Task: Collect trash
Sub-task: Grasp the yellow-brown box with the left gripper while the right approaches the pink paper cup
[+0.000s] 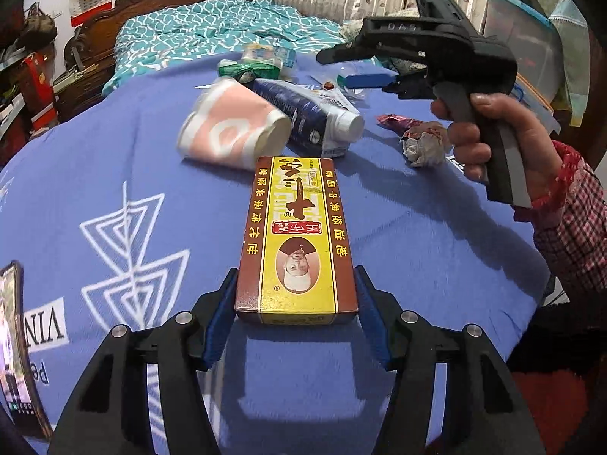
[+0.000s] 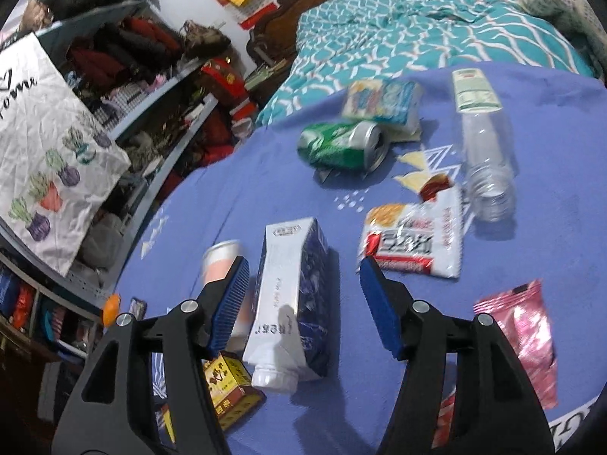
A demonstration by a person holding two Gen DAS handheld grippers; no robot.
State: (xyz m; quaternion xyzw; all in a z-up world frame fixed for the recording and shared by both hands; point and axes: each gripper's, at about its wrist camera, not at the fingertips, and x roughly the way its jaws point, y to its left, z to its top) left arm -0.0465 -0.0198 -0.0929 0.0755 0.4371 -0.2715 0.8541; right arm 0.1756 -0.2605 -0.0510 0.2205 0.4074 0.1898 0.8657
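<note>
A yellow and brown box [image 1: 296, 240] lies on the blue cloth; my left gripper [image 1: 296, 314] has its blue pads against the near end's two sides, shut on it. Beyond lie a pink paper cup [image 1: 231, 127] and a blue-white carton [image 1: 307, 113]. My right gripper [image 2: 303, 303] hovers open above the carton [image 2: 292, 303]; it also shows in the left wrist view [image 1: 364, 68], held by a hand. The right wrist view shows a green can [image 2: 341, 146], a clear bottle [image 2: 485, 151], snack wrappers [image 2: 417, 242], a pink wrapper [image 2: 523, 333] and the box's far end [image 2: 227, 386].
The blue cloth [image 1: 114, 151] covers a round surface beside a bed with a teal quilt [image 2: 417, 34]. Cluttered shelves [image 2: 132, 94] stand at the left. A crumpled wrapper [image 1: 421, 140] lies near the hand. A phone [image 1: 15, 341] rests at the left edge.
</note>
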